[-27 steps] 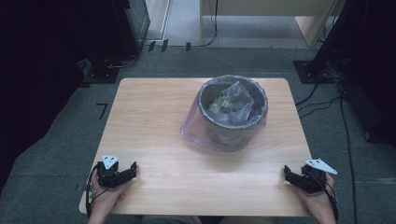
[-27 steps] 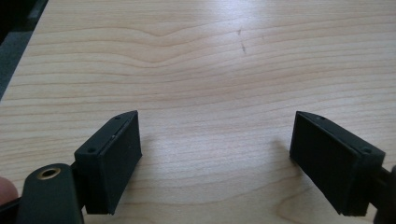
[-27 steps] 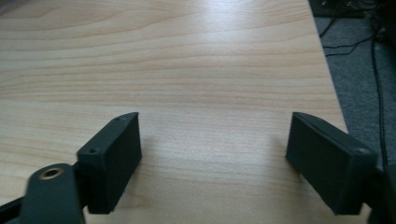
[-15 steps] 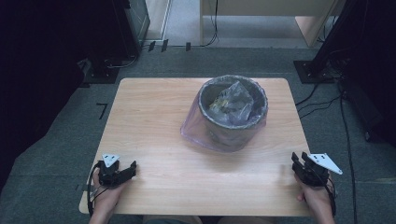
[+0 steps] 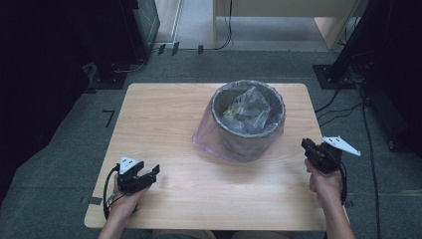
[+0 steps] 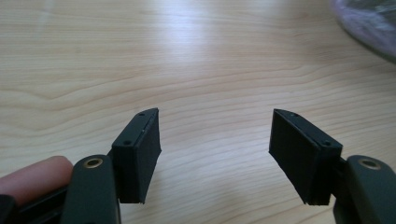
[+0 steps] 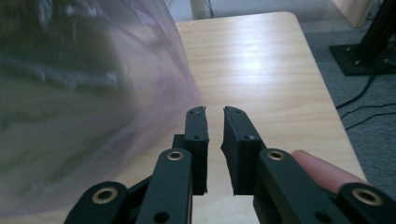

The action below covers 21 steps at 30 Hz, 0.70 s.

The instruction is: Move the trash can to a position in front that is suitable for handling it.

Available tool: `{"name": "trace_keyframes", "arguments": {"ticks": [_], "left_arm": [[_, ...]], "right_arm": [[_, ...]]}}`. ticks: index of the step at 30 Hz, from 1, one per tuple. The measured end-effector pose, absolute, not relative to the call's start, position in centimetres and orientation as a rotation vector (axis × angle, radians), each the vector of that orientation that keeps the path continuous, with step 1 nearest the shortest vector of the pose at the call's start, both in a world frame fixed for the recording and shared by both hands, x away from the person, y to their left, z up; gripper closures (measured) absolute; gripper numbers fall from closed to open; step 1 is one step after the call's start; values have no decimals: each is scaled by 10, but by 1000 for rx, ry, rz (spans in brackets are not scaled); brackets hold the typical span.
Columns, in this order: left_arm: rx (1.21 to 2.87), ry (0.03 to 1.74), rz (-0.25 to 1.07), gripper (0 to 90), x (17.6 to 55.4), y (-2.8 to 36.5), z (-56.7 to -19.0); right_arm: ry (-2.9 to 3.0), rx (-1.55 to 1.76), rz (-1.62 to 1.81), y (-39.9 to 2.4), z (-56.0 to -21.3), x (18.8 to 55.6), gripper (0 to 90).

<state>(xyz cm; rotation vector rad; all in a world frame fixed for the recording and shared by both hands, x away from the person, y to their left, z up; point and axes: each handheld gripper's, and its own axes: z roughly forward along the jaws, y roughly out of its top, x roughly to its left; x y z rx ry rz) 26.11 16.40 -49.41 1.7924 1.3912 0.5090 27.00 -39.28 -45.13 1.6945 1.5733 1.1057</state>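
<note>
The grey waste bin (image 5: 248, 119), lined with a pale purple plastic bag (image 5: 211, 142) that is folded over its rim and hangs loose down its outer wall, stands upright on the far middle of the wooden worktop (image 5: 164, 114), a little to the right of centre. Crumpled clear plastic lies inside it.

What has changed is on the right. The right hand-held gripper (image 5: 312, 149), which lay low at the near right corner a moment ago, has moved up along the right edge and turned toward the bin; it now sits just beside the bag's skirt, not touching it. In the right gripper view its jaws stand close together with a thin gap and nothing between them (image 7: 215, 116), and the bag's loose film (image 7: 93, 116) looms blurred immediately to their left.

The left hand-held gripper (image 5: 144, 174) has hardly shifted: it rests near the front left of the worktop, well apart from the bin, jaws moderately wide and empty (image 6: 215, 126) over bare wood.

This reads as the right hand starting an approach on the bag, likely to pinch its hanging edge, with the left yet to join.
</note>
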Motion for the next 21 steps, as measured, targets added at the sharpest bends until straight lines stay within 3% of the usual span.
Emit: {"name": "trace_keyframes", "arguments": {"ticks": [6,9,13,21], "left_arm": [[1718,1404,493,328,273,147,-479],[1749,1373,430,254,286,132,-471],[1779,1358,435,243,294,119,-468],[1719,1343,490,313,316,85,-455]], "right_arm": [[1607,1702,1078,-380,-441,300,763],[1617,1690,1060,-374,-437,314,837],[1626,1677,1091,-370,-433,326,884],[1682,1611,1147,-347,-434,355,897]]}}
